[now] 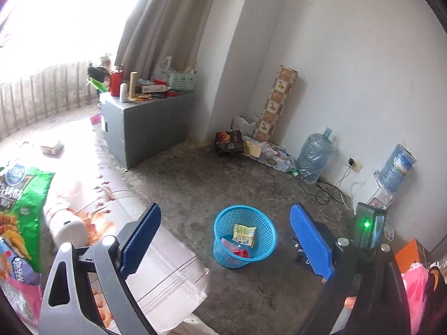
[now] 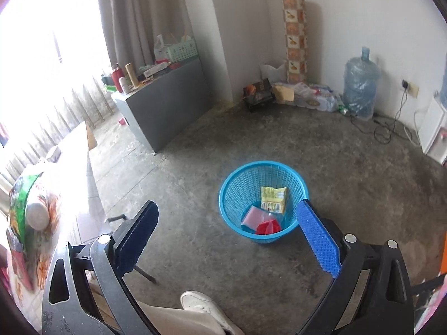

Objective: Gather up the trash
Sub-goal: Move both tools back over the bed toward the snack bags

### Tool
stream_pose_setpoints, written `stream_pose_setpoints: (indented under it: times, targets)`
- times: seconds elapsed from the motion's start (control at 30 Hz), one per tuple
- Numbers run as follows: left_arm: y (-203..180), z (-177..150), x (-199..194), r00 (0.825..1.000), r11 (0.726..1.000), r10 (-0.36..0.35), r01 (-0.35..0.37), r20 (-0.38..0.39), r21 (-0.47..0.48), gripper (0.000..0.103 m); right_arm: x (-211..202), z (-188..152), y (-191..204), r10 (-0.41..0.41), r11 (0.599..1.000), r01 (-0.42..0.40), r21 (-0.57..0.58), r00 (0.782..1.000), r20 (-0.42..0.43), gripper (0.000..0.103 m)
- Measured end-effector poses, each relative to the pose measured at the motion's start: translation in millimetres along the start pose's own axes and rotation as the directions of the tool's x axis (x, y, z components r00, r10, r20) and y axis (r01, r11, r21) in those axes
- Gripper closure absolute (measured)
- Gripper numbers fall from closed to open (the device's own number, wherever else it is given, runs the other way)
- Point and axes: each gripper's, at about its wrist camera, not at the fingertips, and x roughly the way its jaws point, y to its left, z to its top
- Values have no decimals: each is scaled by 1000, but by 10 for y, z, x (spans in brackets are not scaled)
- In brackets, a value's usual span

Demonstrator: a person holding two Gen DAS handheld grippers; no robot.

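A blue plastic basket (image 1: 265,223) stands on the concrete floor; it also shows in the right wrist view (image 2: 232,189). Inside lie a yellow packet (image 1: 244,234) (image 2: 273,198), a pink wrapper (image 2: 252,217) and a red wrapper (image 1: 241,252) (image 2: 267,227). My left gripper (image 1: 226,244) is open and empty, held above the floor in front of the basket. My right gripper (image 2: 227,240) is open and empty, above and just short of the basket. A green snack bag (image 1: 19,195) (image 2: 19,192) lies on the table at the left.
A table with a floral cloth (image 1: 156,262) is at the left. A grey cabinet (image 1: 145,122) stands by the curtain. Water jugs (image 1: 314,153), cables and a dispenser line the right wall. Boxes and packets (image 2: 279,92) sit in the far corner. A shoe (image 2: 201,307) is below.
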Motion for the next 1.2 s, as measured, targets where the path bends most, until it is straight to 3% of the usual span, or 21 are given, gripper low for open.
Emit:
stream_pose_setpoints:
  times: [0.23,0.5,1.2]
  targets:
    - [615,-207,-482,992,990,120,-117,34,-73,11,-183,-61,462,-21,983,31,-180,998,53,8]
    - [1033,-403,-836,976,972,211,-203,59,-118,11,-324,-94,787,10,960,14,-281,996,85,8]
    - [1474,-603,-1032,951,937,308,-296,38,-188,11,-407,-161,1027,105,945,-75,-319,991,78,8]
